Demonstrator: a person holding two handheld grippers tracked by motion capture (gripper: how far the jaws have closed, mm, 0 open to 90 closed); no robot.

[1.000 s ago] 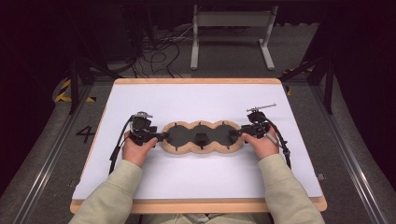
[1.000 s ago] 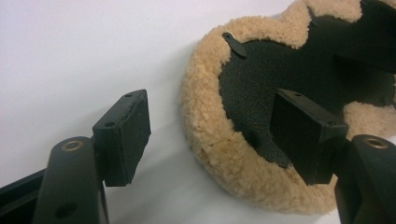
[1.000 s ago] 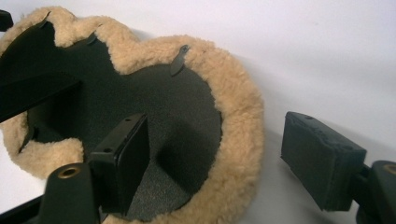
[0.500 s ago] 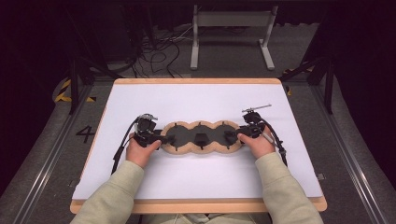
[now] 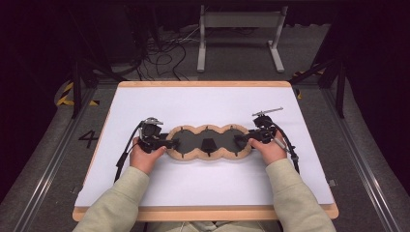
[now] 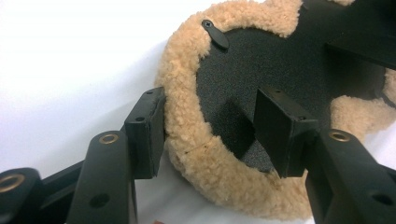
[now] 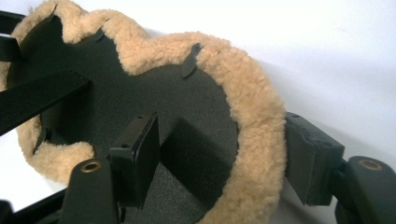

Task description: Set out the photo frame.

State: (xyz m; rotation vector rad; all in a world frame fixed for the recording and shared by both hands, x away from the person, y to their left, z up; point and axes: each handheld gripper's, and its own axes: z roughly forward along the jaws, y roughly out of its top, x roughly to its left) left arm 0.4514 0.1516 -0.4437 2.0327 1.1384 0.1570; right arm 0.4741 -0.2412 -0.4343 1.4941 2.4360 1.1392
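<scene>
A long three-lobed pad with a tan fleece rim and a black middle lies flat on the white table top. My left gripper is open at the pad's left end. In the left gripper view, the left gripper straddles the fleece rim, one jaw touching it from outside, the other over the black inside. My right gripper is open at the right end. In the right gripper view, the right gripper straddles the fleece rim the same way. A black strap crosses the pad's middle.
The table has a wooden edge along the front. Behind it on the floor stand a grey metal frame and loose cables. A painted 4 marks the floor at the left.
Both grippers have slid a little inward onto the pad's two ends. The pad itself has barely moved.
</scene>
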